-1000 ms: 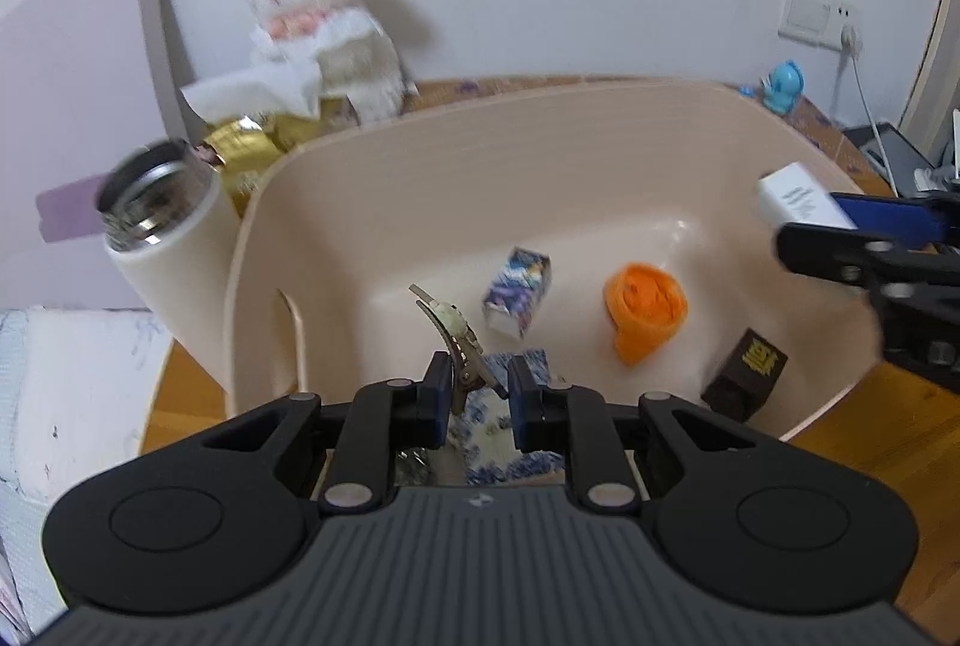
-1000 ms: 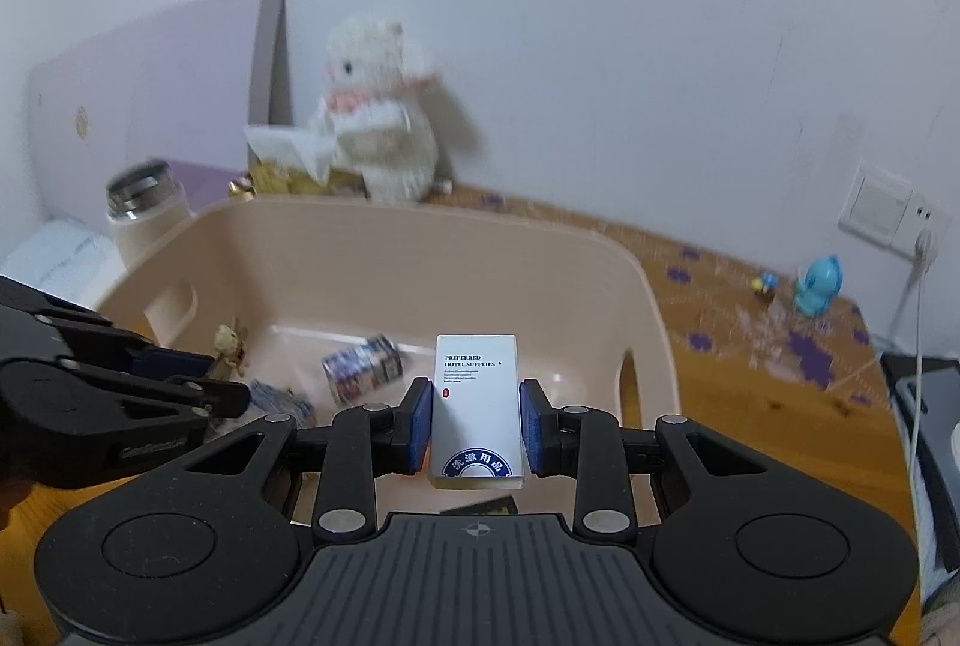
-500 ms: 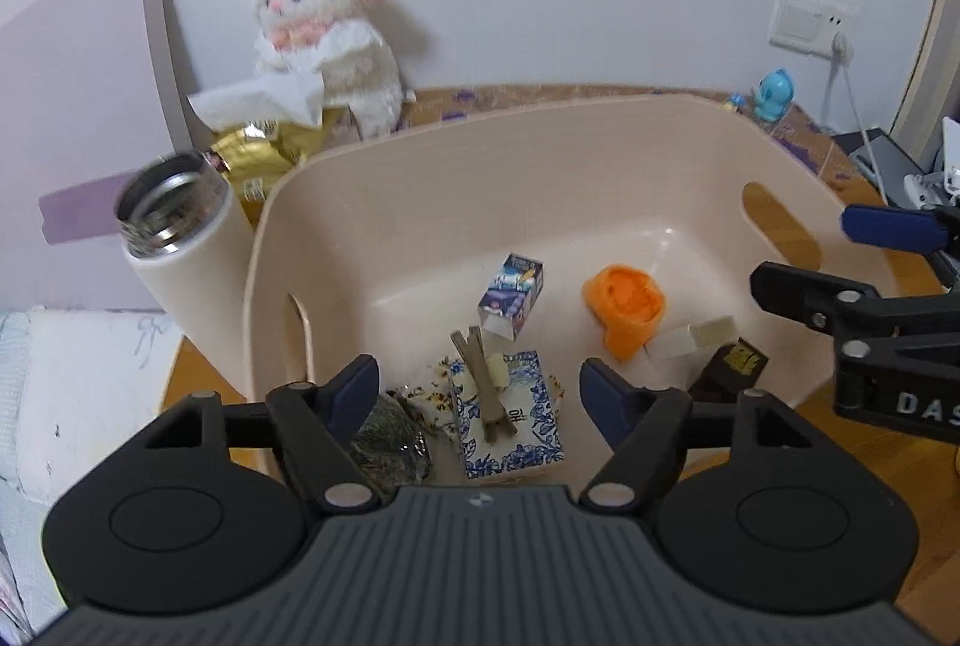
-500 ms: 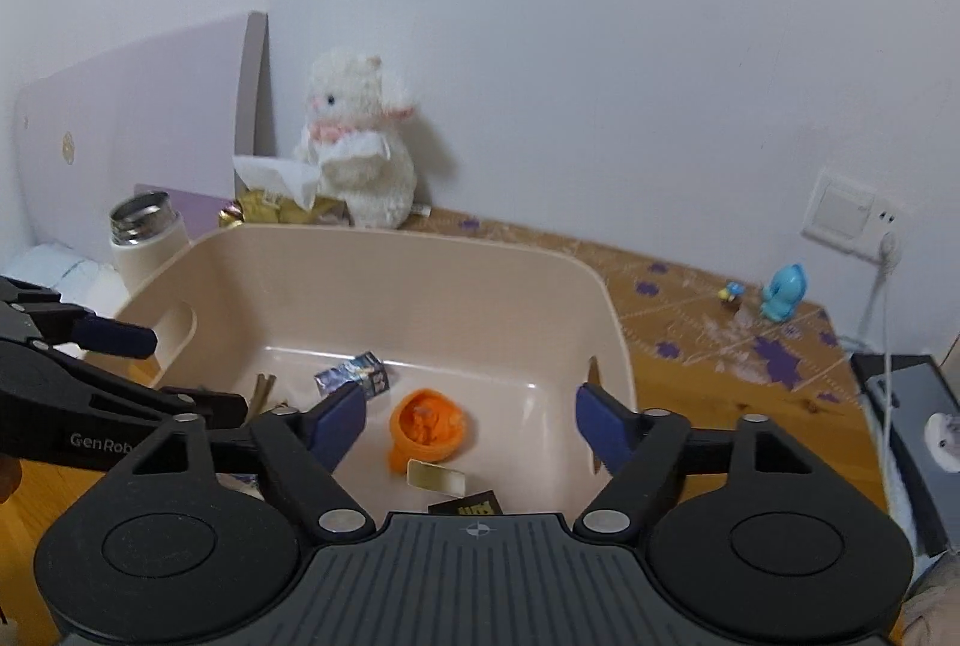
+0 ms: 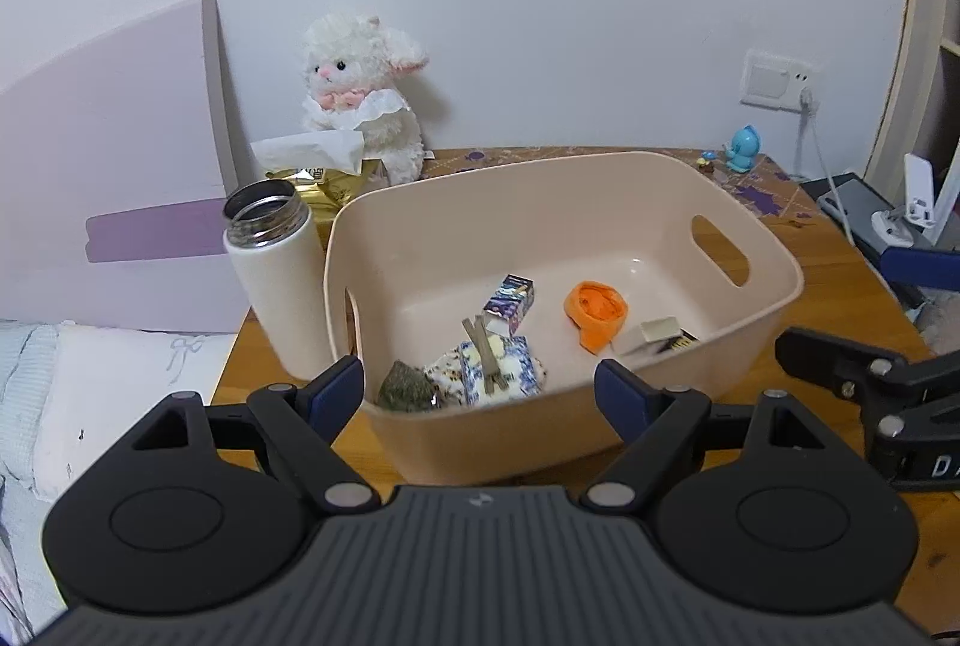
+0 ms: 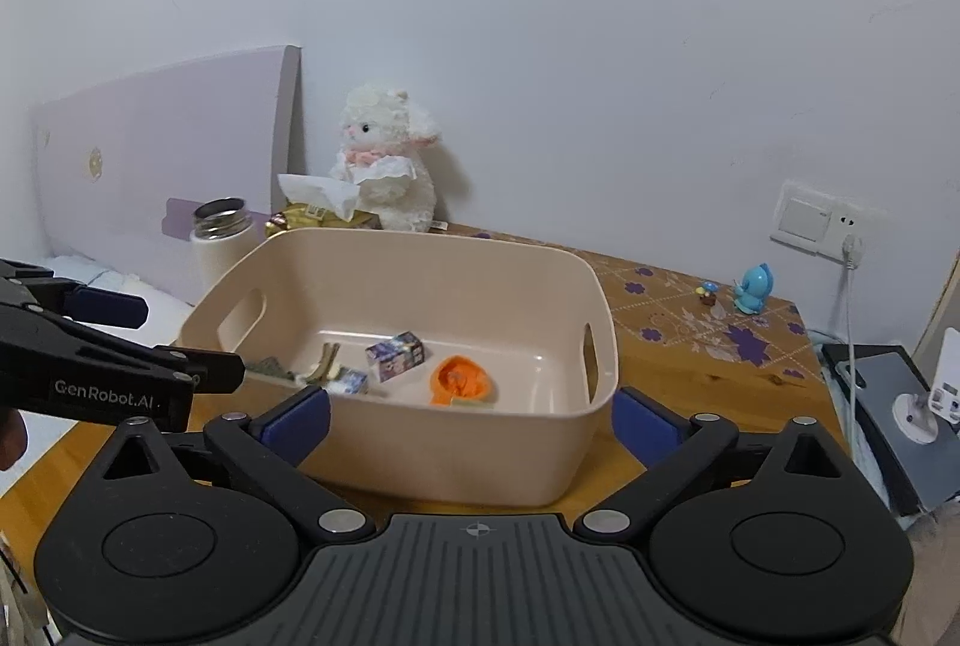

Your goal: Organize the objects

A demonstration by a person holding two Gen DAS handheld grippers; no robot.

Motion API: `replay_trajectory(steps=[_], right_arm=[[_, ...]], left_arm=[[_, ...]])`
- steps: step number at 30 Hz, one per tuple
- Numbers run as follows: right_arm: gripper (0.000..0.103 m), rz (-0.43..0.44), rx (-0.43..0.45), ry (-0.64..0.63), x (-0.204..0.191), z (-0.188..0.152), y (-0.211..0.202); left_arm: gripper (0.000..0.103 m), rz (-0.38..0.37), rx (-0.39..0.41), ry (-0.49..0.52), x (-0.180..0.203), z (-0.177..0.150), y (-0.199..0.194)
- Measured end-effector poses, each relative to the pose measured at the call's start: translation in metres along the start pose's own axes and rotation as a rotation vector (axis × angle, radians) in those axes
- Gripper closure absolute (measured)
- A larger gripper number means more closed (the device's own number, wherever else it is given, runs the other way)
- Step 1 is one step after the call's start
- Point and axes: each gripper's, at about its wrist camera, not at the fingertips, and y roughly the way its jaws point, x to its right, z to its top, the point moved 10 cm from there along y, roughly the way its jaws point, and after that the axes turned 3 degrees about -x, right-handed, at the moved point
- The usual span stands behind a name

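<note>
Straight ahead of both my claws sits the beige plastic basket (image 5: 774, 310), a deep rounded tub with an oval handle slot cut in each short wall, resting on the wooden table (image 5: 840, 256). My left gripper (image 5: 480, 388) hangs just in front of the basket's near wall with its blue-padded fingers spread wide and nothing between them. My right gripper (image 6: 471, 415) hangs at the basket's other near side, likewise spread wide and empty.

Inside the basket the small things lie scattered on the floor. Near the middle is a little purple-and-blue printed carton (image 5: 509, 302), tipped on its side. Toward the right handle slot lies a crumpled orange piece (image 5: 595, 307), soft and folded over itself. Touching it on the near side is a small white box (image 5: 651, 334), and a dark packet with gold lettering (image 5: 681, 343) peeks out just beside that box. Toward the left handle slot rests a blue-and-white patterned pack (image 5: 501, 373) with a thin brown stick-like piece (image 5: 483, 352) lying across it; I cannot tell what that piece is. A dark greenish lump (image 5: 405, 394) sits in the near left corner of the basket.

Just outside the basket's left wall stands a white flask (image 5: 279, 280), upright, lid off. Behind the basket a white plush lamb (image 5: 360, 96) leans against the wall.
</note>
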Motion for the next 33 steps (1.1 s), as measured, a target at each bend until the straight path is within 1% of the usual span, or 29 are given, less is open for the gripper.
replay_trajectory(steps=[10,14,18,26,31,33], right_arm=[[0.0,0.0,-0.013,0.028,-0.011,-0.03,-0.037],[0.0,0.001,-0.019,0.04,-0.013,-0.04,-0.049],[0.0,0.008,-0.017,0.06,-0.012,-0.047,-0.059],[0.0,-0.002,-0.027,0.057,-0.012,-0.061,-0.079],[0.0,-0.003,-0.024,0.053,-0.014,-0.065,-0.088],[0.0,-0.003,-0.024,0.049,-0.014,-0.067,-0.092]], left_arm=[[0.018,-0.011,0.011,-0.006,0.003,-0.034,-0.045],[0.018,-0.006,0.007,-0.004,0.003,-0.046,-0.058],[0.018,-0.01,-0.003,-0.027,-0.001,-0.058,-0.067],[0.018,0.004,0.001,-0.018,-0.004,-0.074,-0.086],[0.016,-0.029,0.013,-0.012,0.0,-0.076,-0.099],[0.016,-0.03,0.019,-0.005,0.001,-0.076,-0.104]])
